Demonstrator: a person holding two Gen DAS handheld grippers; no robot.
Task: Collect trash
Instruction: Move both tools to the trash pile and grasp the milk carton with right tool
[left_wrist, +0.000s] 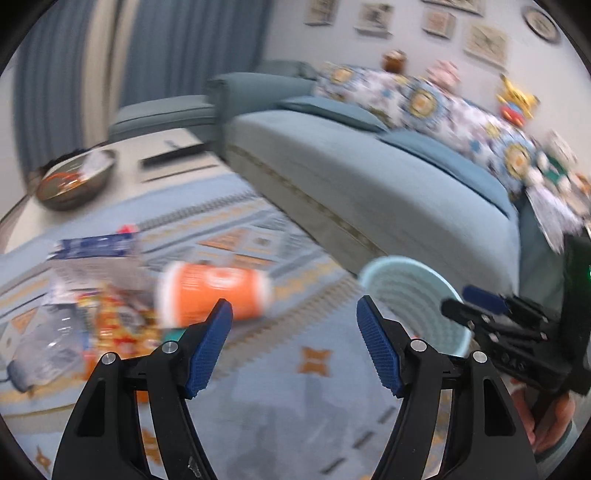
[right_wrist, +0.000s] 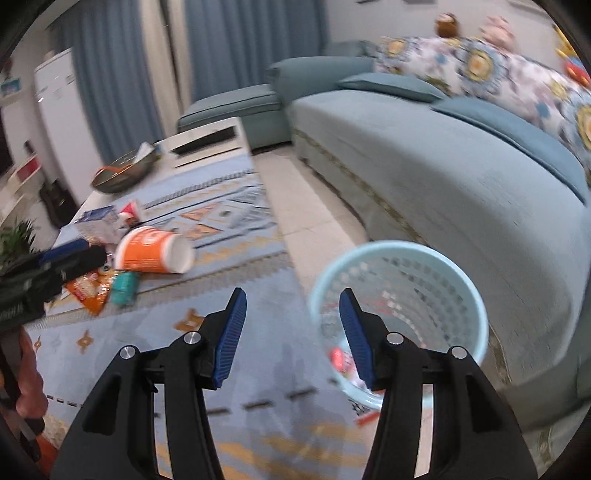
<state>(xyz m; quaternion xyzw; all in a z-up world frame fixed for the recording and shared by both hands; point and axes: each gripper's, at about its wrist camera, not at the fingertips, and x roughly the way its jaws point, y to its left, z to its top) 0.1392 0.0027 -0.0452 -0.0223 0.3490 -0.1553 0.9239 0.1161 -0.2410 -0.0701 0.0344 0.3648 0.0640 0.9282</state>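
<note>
Both tools are empty. The left tool (left_wrist: 294, 308) has its jaws spread wide with only rug showing between them, and the right tool (right_wrist: 292, 299) is spread a little less, also with nothing in it.

The trash lies in a heap at the left of both frames: an orange paper cup (left_wrist: 212, 291) on its side, a crinkled snack bag (right_wrist: 88, 290), a small teal can (right_wrist: 123, 286), a blue-and-white carton (left_wrist: 94, 247) and some clear plastic wrap (left_wrist: 48, 343), all on the patterned rug (left_wrist: 295, 369). The pale blue basket (right_wrist: 454, 273) stands at the lower right, just beside the sofa (right_wrist: 443, 166).

This looks like the gap between drops: the next move calls for swinging a tool left to the heap and closing on one piece, probably the cup.

Only the right wrist view looks into the basket, where red and white scraps already lie at the bottom. Only the left wrist view shows the plastic wrap.
</note>
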